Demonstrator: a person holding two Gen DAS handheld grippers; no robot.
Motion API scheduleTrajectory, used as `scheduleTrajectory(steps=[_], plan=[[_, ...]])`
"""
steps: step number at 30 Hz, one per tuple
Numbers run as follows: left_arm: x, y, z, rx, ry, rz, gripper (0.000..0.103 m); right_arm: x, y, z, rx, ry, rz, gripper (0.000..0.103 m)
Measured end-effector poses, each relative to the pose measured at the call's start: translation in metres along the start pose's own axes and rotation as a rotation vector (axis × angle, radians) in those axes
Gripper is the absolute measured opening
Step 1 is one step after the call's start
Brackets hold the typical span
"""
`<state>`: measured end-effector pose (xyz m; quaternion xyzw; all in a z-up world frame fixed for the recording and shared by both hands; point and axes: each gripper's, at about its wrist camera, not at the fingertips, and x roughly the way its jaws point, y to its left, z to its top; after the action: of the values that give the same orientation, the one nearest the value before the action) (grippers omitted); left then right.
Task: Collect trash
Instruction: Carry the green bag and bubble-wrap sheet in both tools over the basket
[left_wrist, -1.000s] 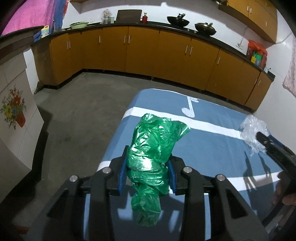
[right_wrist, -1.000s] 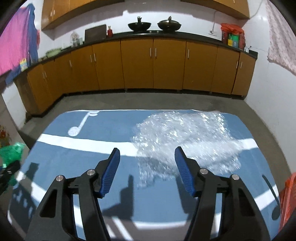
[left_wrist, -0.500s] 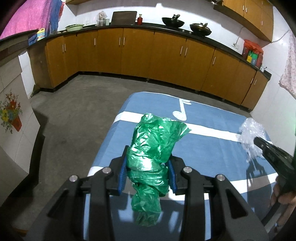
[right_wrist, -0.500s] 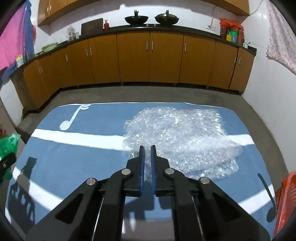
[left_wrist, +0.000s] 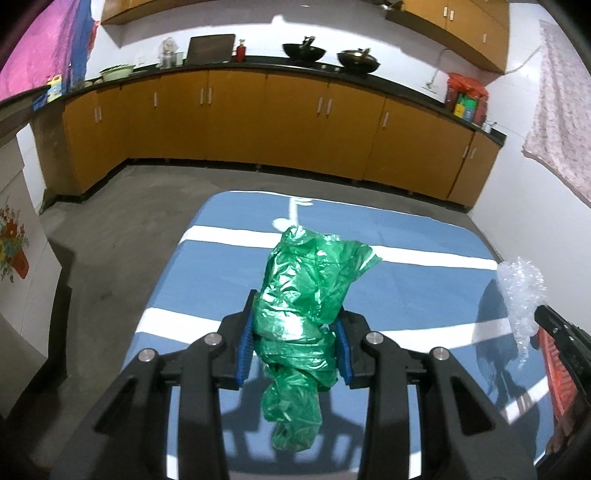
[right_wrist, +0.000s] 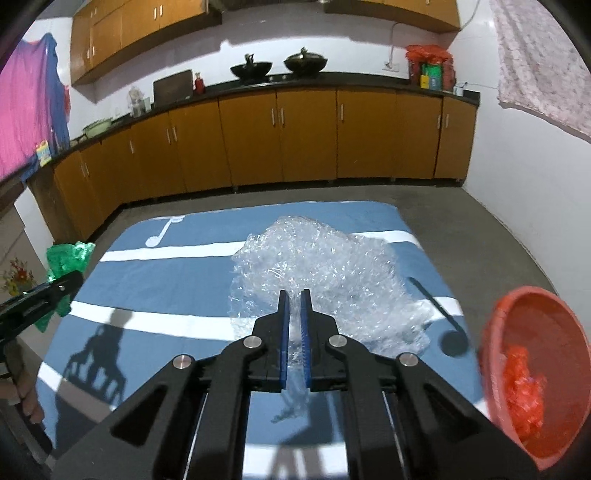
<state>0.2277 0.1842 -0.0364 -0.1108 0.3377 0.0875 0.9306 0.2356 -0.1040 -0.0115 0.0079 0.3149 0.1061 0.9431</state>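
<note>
My left gripper (left_wrist: 295, 325) is shut on a crumpled green plastic bag (left_wrist: 306, 295), which bulges above the blue pads and hangs below them over the blue mat. A clear sheet of bubble wrap (right_wrist: 325, 273) is pinched by its near edge between the narrow blue pads of my right gripper (right_wrist: 294, 299), lifted off the mat. At the right edge of the left wrist view the bubble wrap (left_wrist: 521, 291) dangles from the right gripper's black tip. The right wrist view shows the green bag (right_wrist: 66, 258) at far left.
A blue mat with white stripes and a music note (right_wrist: 162, 232) covers the table (left_wrist: 406, 236). A red basket (right_wrist: 532, 369) with red scraps inside stands at the right. Grey floor and orange cabinets (right_wrist: 303, 136) lie beyond. A hand (right_wrist: 26, 391) grips the left handle.
The right gripper closed on the bubble wrap's near edge and lifted it, moving right until the red basket came into view. The left gripper kept the green bag and swung rightwards over the mat.
</note>
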Motion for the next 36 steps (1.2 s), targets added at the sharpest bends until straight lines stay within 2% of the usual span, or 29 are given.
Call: scheduleTrajectory(steps=[7,15,24,36], plan=[[-0.030,-0.037,-0.007,0.049,-0.018,-0.064,0.036,-0.049,-0.018,0.007,0.034,-0.074,-0.018,0.006],[-0.049,-0.083,-0.013,0.106,-0.015,-0.138,0.036,-0.085,-0.046,0.002,0.069,-0.122,-0.065,0.006],[-0.058,-0.141,-0.022,0.179,-0.009,-0.221,0.036,-0.112,-0.086,-0.007,0.130,-0.154,-0.143,0.006],[-0.065,-0.248,-0.047,0.317,0.013,-0.375,0.036,-0.134,-0.146,-0.027,0.226,-0.166,-0.253,0.006]])
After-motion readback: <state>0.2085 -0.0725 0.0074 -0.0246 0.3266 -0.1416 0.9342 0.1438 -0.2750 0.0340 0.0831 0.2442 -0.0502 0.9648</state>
